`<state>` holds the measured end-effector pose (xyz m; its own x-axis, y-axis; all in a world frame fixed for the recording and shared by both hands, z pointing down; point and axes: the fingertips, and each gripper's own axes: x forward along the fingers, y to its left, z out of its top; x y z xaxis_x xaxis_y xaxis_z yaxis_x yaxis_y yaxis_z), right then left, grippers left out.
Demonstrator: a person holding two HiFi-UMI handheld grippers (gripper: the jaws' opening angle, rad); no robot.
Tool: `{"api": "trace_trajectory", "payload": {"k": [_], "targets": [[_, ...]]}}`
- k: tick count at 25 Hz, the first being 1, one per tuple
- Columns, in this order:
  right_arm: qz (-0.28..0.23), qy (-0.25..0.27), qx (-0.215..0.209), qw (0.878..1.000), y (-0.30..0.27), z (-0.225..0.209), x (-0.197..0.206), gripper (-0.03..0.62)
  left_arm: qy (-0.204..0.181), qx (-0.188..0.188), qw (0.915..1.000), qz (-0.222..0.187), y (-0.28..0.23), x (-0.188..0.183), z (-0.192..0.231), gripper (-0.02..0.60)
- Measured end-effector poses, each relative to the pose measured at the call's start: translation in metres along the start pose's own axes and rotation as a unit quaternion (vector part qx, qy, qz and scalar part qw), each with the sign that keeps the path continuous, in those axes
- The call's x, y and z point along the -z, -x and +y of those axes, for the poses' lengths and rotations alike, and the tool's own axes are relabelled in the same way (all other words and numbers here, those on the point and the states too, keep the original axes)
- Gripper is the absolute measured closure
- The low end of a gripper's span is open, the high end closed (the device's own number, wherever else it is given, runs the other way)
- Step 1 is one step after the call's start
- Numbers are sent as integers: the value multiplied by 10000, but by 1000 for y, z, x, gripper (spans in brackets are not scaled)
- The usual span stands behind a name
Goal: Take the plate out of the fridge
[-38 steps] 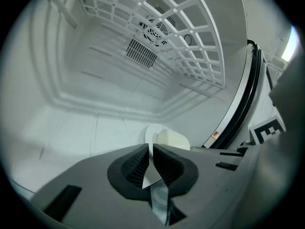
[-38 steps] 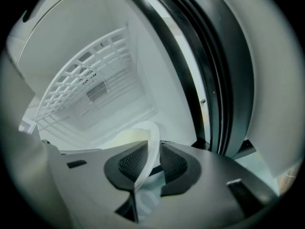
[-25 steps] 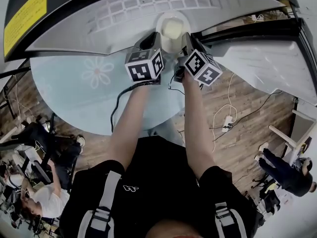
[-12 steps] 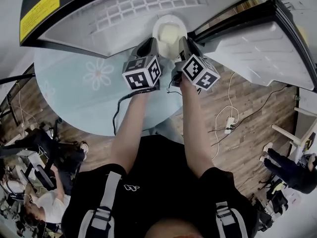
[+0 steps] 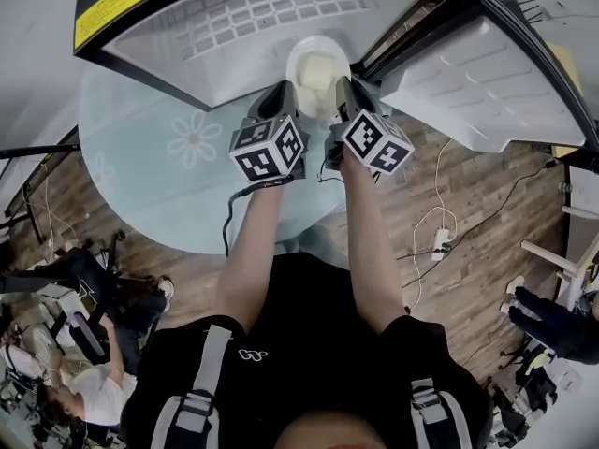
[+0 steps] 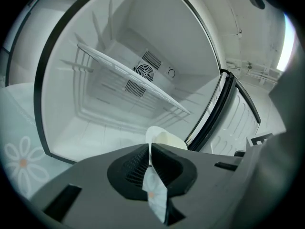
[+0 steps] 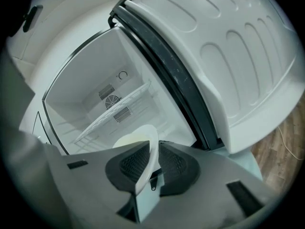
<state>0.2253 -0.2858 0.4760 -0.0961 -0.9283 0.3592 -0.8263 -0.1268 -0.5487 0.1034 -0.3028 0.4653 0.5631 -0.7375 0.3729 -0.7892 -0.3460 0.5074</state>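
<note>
A white plate (image 5: 316,66) with a pale yellow centre hangs at the mouth of the open fridge (image 5: 253,21), held by its rim on both sides. My left gripper (image 5: 287,90) is shut on the plate's left rim, which stands pinched between its pads in the left gripper view (image 6: 150,149). My right gripper (image 5: 341,84) has the right rim between its pads, and its jaws are closing on it. The plate (image 7: 139,138) runs edge-on through the right gripper (image 7: 155,152). In the left gripper view the plate (image 6: 164,138) sits just ahead of the jaws.
The fridge stands on a round pale-blue table (image 5: 159,181) with a flower print. Its door (image 5: 477,64) is swung open to the right. A wire shelf (image 6: 128,75) crosses the white inside. A power strip (image 5: 438,242) and cables lie on the wood floor.
Both grippers and the plate have drawn back a little toward my body, away from the fridge. The head view has shifted, so the fridge now sits higher and further right.
</note>
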Motion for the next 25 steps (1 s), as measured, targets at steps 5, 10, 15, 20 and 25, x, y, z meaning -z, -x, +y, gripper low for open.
{"api": "trace_trajectory", "payload": {"k": [5,10,15,20,25], "targets": [[-87,3,-143,9999,14,6,-6,542,-6,-70,9999,-104,13,-1,-8,574],[-198,-42,-247,9995,28,16,-11,542,-51,-122,9997,-223,31,-4,-15,574],[-271,-76,-379,9989,41,27,-12,545,-24,-184,9994,-298,47,-5,-17,577],[-227,-115,-456,9986,48,29,-5,548,70,-257,9992,-299,57,3,-15,577],[-215,-175,-466,9985,55,26,1,548,90,-235,9991,-329,64,7,-17,577]]}}
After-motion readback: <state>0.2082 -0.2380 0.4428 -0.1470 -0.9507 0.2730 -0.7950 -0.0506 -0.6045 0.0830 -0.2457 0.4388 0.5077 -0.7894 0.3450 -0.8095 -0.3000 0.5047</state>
